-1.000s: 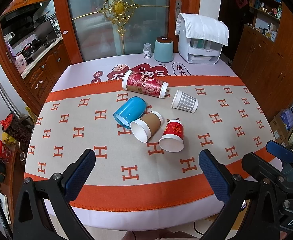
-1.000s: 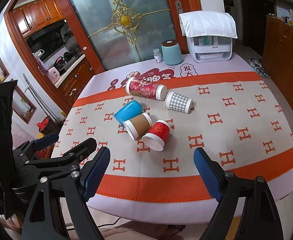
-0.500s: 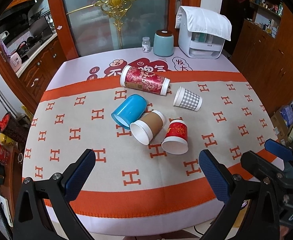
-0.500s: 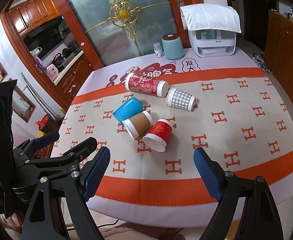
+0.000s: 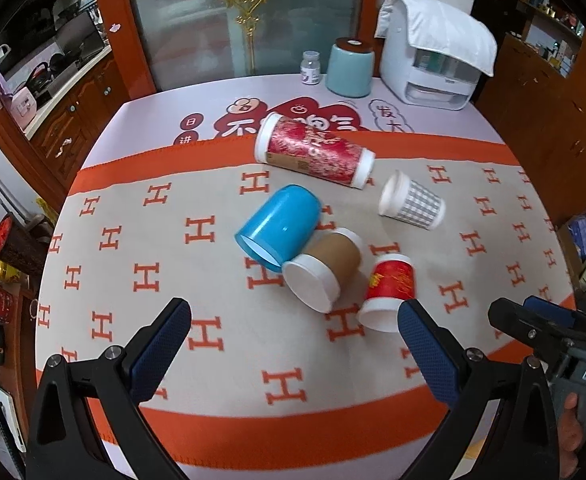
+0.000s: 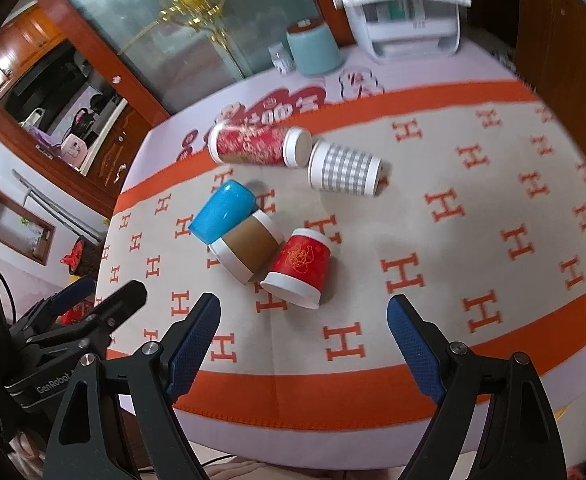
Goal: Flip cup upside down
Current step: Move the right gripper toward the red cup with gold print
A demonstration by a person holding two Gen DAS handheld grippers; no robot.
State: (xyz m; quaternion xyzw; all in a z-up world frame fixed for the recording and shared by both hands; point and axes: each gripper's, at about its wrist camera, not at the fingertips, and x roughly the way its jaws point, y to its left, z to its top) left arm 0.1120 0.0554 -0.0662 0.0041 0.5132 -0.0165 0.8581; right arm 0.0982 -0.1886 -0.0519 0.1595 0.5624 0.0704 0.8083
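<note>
just ahead of the wide-open right tool [image 6: 303, 326], red cup [image 6: 299, 266] on its side

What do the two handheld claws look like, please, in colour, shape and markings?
Both the left claw and the right claw have black angular frames with silver bolts and textured blue pads. Partial white lettering reads "GenRobot" and "DAS".

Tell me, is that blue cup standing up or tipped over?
Tipped over. The blue cup lies on its side on the tablecloth, its open mouth facing the camera, leaning against the brown cup.
</note>
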